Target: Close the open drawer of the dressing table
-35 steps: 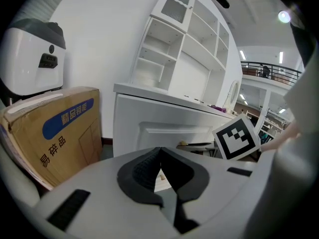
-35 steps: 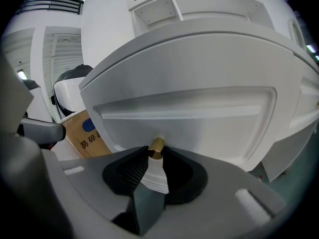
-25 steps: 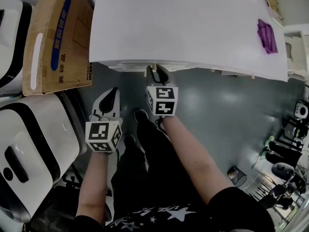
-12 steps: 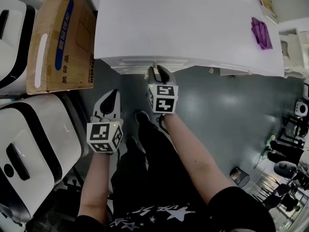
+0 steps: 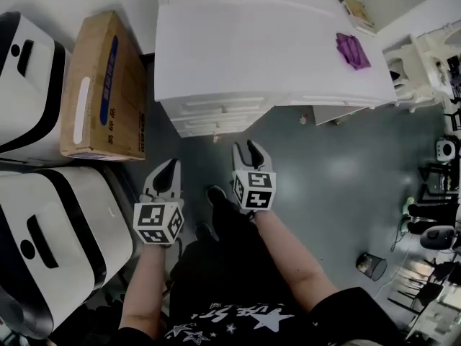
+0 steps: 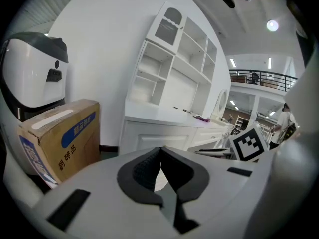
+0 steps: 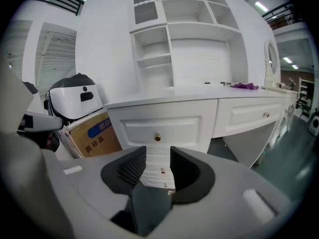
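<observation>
The white dressing table [image 5: 266, 49] stands ahead of me, with its drawer stack [image 5: 216, 114] below the left part of the top. In the right gripper view the drawer fronts [image 7: 162, 131] look flush, and the top one carries a brass knob [image 7: 157, 137]. My right gripper [image 5: 247, 150] hangs over the floor a short way back from the drawers. Its jaws have just been opening, and the right gripper [image 7: 158, 156] now stands open with nothing between the pads. My left gripper [image 5: 170, 166] is lower left of it, apart from the table. The left gripper [image 6: 160, 151] is shut and empty.
A cardboard box [image 5: 104, 85] lies left of the table. Two white and black machines [image 5: 29, 71] [image 5: 57, 244] stand further left. A purple thing [image 5: 352, 50] rests on the tabletop at the right. The person's shoe [image 5: 215, 193] is on the grey floor between the grippers.
My right gripper has drawn back from the drawer front, which it was up against, and its jaws have spread. The left gripper has also moved back. More of the table shows.
</observation>
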Tool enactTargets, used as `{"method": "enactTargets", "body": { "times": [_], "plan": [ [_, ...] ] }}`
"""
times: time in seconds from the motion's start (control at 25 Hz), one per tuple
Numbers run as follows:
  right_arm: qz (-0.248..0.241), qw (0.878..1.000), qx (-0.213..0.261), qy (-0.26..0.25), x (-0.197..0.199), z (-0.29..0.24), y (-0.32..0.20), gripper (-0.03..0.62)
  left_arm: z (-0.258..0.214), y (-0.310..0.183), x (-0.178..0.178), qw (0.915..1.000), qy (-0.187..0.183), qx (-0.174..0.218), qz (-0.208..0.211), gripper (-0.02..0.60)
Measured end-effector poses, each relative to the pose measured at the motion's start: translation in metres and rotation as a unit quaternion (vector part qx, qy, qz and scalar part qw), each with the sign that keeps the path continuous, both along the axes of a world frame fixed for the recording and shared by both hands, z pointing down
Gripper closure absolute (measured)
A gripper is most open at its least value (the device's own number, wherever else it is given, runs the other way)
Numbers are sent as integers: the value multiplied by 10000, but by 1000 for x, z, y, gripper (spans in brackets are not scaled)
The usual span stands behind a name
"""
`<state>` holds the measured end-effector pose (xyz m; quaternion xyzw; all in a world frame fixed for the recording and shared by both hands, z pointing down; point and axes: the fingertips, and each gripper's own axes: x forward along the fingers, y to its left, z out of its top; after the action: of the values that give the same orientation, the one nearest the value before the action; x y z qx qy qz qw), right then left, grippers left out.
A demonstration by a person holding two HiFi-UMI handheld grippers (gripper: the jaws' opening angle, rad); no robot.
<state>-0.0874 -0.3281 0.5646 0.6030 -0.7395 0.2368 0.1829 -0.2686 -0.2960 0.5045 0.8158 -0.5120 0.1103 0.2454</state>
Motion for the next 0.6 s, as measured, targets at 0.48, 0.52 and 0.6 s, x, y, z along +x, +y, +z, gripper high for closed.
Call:
{"method": "enactTargets", "body": {
  "times": [0.48,0.52,0.6],
  "plan": [
    [201,9969,690,-331,7,-116,105,513,-62,64,2,9986,211,278,388,572],
    [132,9969,727,-264,8,-123,111,526,-67,69,3,9985,221,291,398,572],
    [-42,9965,827,-113,8,-134,121,530,-74,76,7,9983,212,347,417,572]
  ]
}}
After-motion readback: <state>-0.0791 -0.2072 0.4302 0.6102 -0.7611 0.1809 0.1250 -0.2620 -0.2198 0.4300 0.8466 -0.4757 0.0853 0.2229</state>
